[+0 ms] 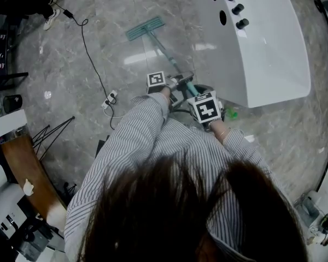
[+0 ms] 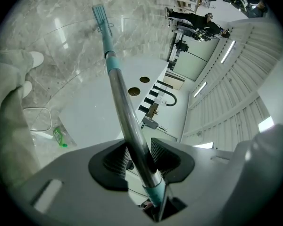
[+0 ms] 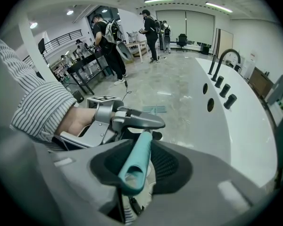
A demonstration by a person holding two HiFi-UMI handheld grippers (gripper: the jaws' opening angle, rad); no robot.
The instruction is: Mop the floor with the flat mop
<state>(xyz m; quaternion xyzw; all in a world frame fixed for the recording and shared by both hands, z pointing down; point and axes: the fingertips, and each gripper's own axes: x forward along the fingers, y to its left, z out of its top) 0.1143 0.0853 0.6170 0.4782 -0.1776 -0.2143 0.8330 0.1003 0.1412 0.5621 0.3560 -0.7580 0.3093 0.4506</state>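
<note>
- left hand-held gripper (image 2: 140, 160) is clamped on the metal shaft of the flat mop (image 1: 165, 53), one jaw pressed to each side of the pole.
- right hand-held gripper (image 3: 136, 167) is closed on the teal grip at the pole's top end, just behind the left one and nearer the person's body.
- the pole slants down and away from the person to the teal mop head (image 1: 145, 28), which lies flat on the grey marble floor (image 1: 98, 31).
- the mop head sits near the rounded end of the white bathtub (image 1: 273, 53), which has black knobs along its rim.
- a black cable (image 1: 90, 56) runs across the floor to a power strip (image 1: 110, 98), left of the mop.
- a green bottle (image 1: 231, 113) lies on the floor by the tub, just beside the right hand-held gripper.
- both forearms wear striped sleeves (image 1: 147, 121).
</note>
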